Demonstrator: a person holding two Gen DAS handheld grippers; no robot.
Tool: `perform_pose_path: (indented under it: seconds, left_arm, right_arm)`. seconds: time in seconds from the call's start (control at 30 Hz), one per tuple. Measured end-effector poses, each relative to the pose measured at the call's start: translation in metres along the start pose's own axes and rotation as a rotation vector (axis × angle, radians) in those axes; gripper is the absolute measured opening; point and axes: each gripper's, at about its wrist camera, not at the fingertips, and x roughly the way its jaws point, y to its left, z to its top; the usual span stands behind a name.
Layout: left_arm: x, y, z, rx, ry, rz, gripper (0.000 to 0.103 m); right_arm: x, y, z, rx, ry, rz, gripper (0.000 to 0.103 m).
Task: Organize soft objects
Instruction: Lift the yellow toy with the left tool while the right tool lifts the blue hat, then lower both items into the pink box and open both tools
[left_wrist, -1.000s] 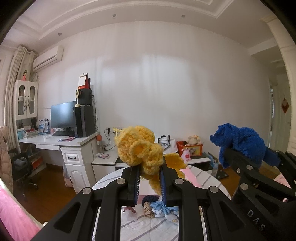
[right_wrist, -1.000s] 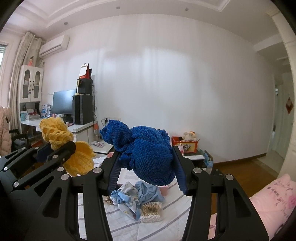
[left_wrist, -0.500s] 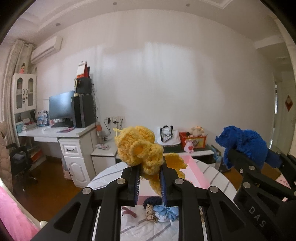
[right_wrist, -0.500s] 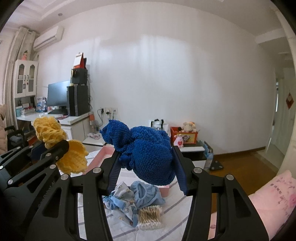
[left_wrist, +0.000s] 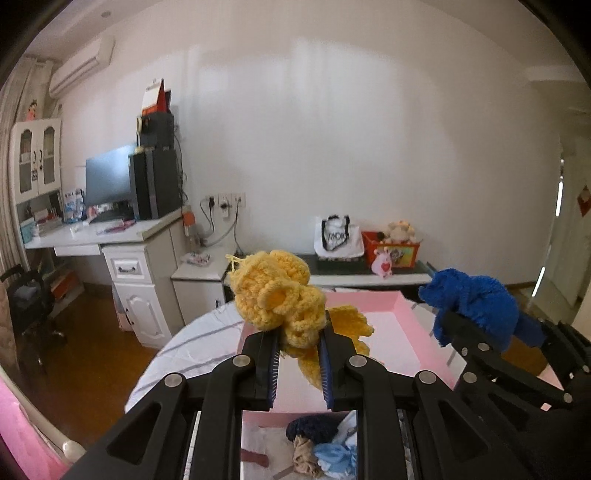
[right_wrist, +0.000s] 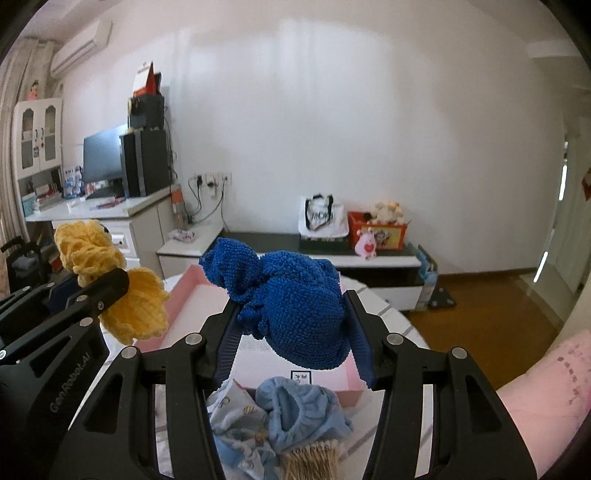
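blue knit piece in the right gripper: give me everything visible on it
The blue knit piece is a deep royal-blue, bumpy-stitched soft item, bunched into a rounded lump with a ruffled edge and a floppy lobe sticking up to the picture's left. It is off the table, clamped on both sides between the right gripper's fingers, held above the pink box. Nothing else touches it.
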Motion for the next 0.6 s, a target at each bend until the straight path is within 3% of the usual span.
perform_pose_path:
  seconds: [0.27, 0.5, 0.57, 0.6]
  left_arm:
    - [0.098, -0.002, 0.047, -0.004, 0.138, -0.012, 0.016]
    - [0.178, 0.002, 0.088, -0.004, 0.233, -0.033, 0.022]
    - [0.201, 0.003, 0.099, -0.004, 0.262, -0.034, 0.033]
    - [0.208, 0.004, 0.101, -0.006, 0.270, -0.035, 0.045]
  right_arm:
    - [0.058, -0.004, -0.006, 0.006, 0.120, 0.015, 0.049]
    - [0.091, -0.007, -0.012, 0.011, 0.184, 0.013, 0.055]
    - [0.098, -0.010, -0.013, 0.021, 0.195, 0.014, 0.061]
    - [0.100, -0.013, -0.015, 0.028, 0.198, 0.013, 0.067]
